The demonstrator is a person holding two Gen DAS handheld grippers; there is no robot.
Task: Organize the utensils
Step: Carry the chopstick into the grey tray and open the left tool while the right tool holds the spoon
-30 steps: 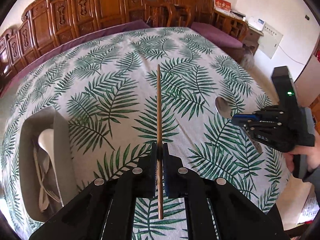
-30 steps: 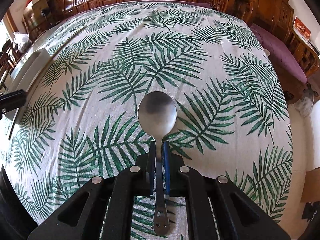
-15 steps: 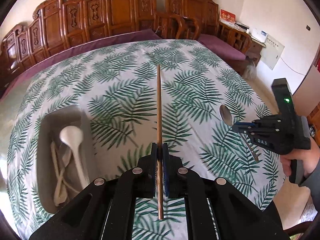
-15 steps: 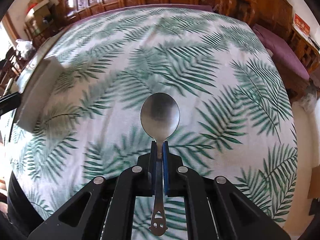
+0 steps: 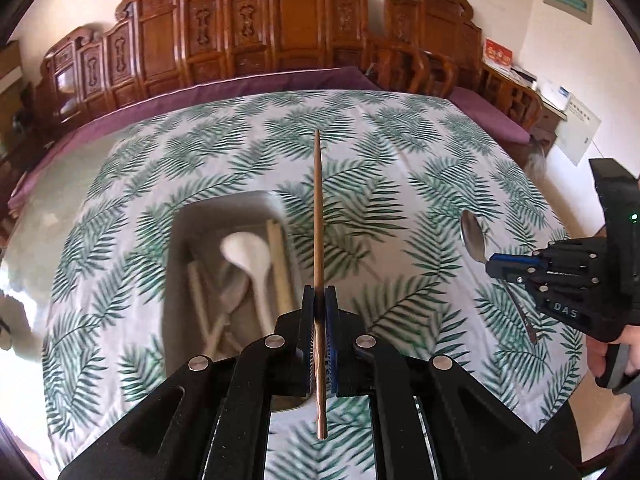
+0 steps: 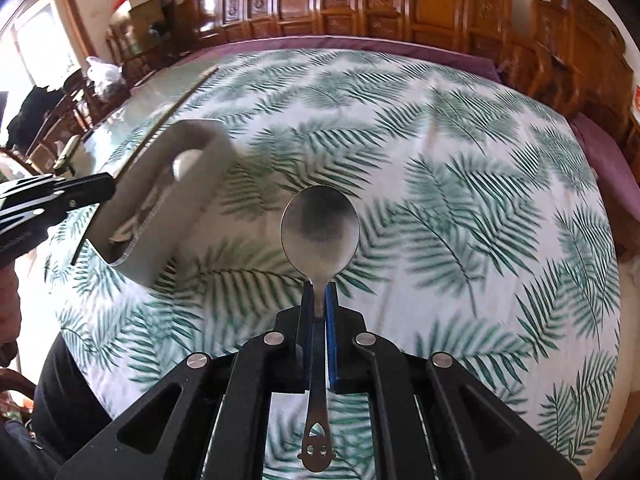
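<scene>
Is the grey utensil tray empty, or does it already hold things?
Already holding things. In the left wrist view the grey tray contains a white spoon and pale chopsticks; the blur hides the exact count.

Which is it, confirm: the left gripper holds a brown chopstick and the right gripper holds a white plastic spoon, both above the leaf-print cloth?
Wrong on the spoon. The right gripper grips a metal spoon, as the right wrist view shows; the white spoon lies in the grey tray. The left gripper does hold the brown chopstick.

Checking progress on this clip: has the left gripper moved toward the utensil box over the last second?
Yes. The left gripper, shut on the chopstick, has swung toward the grey utensil box, which shifted from the left edge to nearly beneath it.
</scene>
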